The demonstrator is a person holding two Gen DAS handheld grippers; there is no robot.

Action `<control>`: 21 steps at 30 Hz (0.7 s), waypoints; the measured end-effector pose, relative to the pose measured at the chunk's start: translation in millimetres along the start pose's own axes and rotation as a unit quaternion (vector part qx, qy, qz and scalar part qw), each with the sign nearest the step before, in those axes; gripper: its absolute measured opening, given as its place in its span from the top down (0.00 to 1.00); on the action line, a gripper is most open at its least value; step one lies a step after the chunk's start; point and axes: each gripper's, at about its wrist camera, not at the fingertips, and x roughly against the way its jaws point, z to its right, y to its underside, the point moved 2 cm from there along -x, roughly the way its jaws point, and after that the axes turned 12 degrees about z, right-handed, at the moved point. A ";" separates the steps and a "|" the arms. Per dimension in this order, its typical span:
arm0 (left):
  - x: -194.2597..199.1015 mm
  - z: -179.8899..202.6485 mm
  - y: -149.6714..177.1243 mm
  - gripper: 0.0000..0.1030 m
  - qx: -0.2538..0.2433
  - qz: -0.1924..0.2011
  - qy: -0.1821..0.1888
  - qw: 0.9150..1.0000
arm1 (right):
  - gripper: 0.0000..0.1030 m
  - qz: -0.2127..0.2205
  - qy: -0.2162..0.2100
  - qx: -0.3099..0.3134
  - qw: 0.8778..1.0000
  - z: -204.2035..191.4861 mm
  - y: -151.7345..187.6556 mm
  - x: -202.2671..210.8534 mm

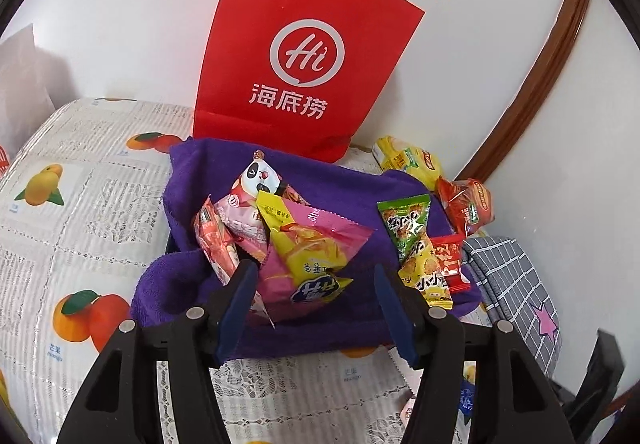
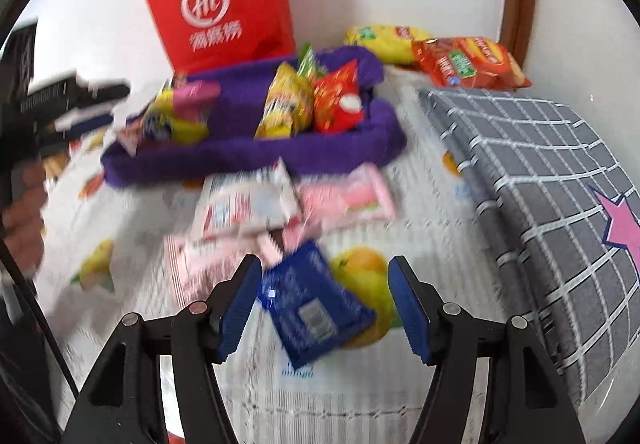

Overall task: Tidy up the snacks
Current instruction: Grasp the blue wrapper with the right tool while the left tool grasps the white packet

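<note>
Right, what I see from both wrists:

Left gripper (image 1: 316, 280): jaws spread wide, holding nothing. I see it hanging over the near edge of the purple towel (image 1: 200, 168).
Pink chip bag (image 1: 316, 244): lies on the towel, lower end reaching in between my left jaws, nearer the left finger; I can't tell if it touches.
Snack pile: panda packet (image 1: 260, 176) and a red-white packet (image 1: 214, 240) are bunched behind and left of the pink bag.
Small packets: green packet (image 1: 404, 220), a yellow one and a red one sit just past my right finger, on the towel's right side.
Red paper bag (image 1: 304, 56): upright against the wall, behind the towel.
Right gripper (image 2: 324, 284): jaws wide apart, empty. View is motion-blurred.
Blue packet (image 2: 316, 304): flat on the tablecloth (image 2: 120, 212), between my right jaws, closer to the left finger.
Pink packets (image 2: 348, 196): loose on the tablecloth between the blue packet and the towel.
Grey checked cloth (image 2: 540, 172): to the right, well apart from the jaws.
</note>
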 end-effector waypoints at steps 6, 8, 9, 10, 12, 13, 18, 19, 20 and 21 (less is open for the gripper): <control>0.2 -0.4 0.0 0.42 0.008 -0.006 0.008 1.000 | 0.37 -0.007 0.037 0.070 0.997 -16.1 16.2 -7.7; -0.4 0.0 0.7 0.42 0.011 -0.011 0.013 1.000 | 0.37 -0.001 0.047 0.077 0.996 -16.8 15.4 -9.9; -0.5 0.4 0.8 0.42 0.011 -0.012 0.015 1.000 | 0.37 0.001 0.050 0.075 0.996 -15.6 14.4 -11.8; -0.5 1.0 1.0 0.42 0.010 -0.012 0.016 1.000 | 0.37 0.000 0.045 0.071 0.996 -14.4 13.5 -14.5; -0.3 1.7 1.4 0.42 0.008 -0.012 0.015 1.000 | 0.35 -0.005 0.031 0.066 0.997 -13.9 11.2 -18.1; -0.4 2.1 1.6 0.42 0.007 -0.012 0.015 1.000 | 0.31 -0.008 0.027 0.063 0.998 -12.9 10.1 -19.6; 0.3 3.0 1.8 0.42 0.009 -0.014 0.022 1.000 | 0.30 -0.019 0.003 0.053 0.998 -8.9 8.4 -23.4; 0.5 3.5 1.8 0.42 0.009 -0.014 0.024 1.000 | 0.32 -0.014 0.001 0.058 0.998 -9.1 10.1 -21.9; 0.8 4.2 1.9 0.42 0.009 -0.014 0.025 1.000 | 0.34 -0.009 -0.001 0.059 0.998 -9.6 11.7 -20.6; 0.9 4.8 2.0 0.42 0.008 -0.014 0.025 1.000 | 0.42 -0.008 -0.002 0.057 0.998 -9.4 12.0 -19.5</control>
